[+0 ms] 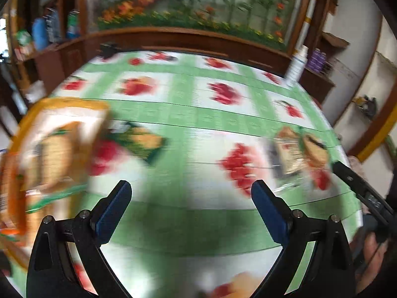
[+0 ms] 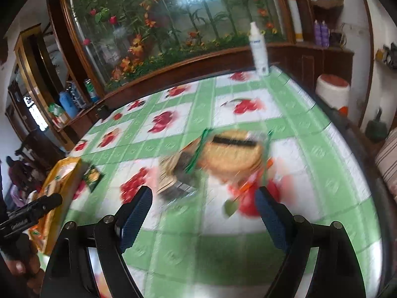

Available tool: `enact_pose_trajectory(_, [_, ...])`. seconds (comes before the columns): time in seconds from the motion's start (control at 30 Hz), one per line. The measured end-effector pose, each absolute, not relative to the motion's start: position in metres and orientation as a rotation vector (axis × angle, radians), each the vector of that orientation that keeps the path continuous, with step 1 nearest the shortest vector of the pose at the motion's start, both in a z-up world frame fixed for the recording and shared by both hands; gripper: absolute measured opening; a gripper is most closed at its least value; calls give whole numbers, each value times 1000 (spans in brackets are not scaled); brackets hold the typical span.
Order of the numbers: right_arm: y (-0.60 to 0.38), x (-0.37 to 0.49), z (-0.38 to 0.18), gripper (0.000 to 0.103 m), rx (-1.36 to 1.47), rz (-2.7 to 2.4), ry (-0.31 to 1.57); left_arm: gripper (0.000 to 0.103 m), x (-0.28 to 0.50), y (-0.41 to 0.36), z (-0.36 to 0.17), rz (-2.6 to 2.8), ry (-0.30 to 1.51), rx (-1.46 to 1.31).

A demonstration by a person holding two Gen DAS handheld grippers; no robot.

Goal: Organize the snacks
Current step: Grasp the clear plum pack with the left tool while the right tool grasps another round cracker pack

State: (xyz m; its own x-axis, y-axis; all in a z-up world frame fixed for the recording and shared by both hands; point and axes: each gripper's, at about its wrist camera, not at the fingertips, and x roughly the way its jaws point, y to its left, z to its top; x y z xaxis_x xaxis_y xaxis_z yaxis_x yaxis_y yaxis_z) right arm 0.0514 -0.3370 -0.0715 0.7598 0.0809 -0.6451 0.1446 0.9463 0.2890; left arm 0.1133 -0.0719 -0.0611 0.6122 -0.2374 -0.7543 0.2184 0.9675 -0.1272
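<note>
Left hand-held gripper (image 1: 191, 193) spread wide, nothing btwn pads; right hand-held gripper (image 2: 204, 200) also spread, empty. Both hung over counter (image 1: 178, 114) w/ green-white fruit-print cloth. Near, at 9 o'clock in left view: orange snack box (image 1: 49, 154), green packet (image 1: 144, 141) just beside it. At 3 o'clock: blurred snack packs (image 1: 300, 154). Far edge, 1 o'clock: white bottle (image 2: 259, 49). Behind: dark wood cabinet (image 2: 173, 67), glass w/ flower scene (image 2: 161, 19); shelf w/ blue bottles (image 2: 72, 99) at 10 o'clock.
</note>
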Motion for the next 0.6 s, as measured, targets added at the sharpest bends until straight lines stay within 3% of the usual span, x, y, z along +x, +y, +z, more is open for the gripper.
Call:
enact_pose_trajectory(0.3, [-381,111,-86,87,424,-49,800,97,149,-180,-81,-360,961,-18])
enact_pose_trajectory(0.5, [-376,145,-107,96,389,-79,890,97,160,-179,-85,-330,967,-39])
enact_pose_trajectory(0.6, [-373,147,-108,91,346,-92,869,97,166,-178,-86,-342,971,-53])
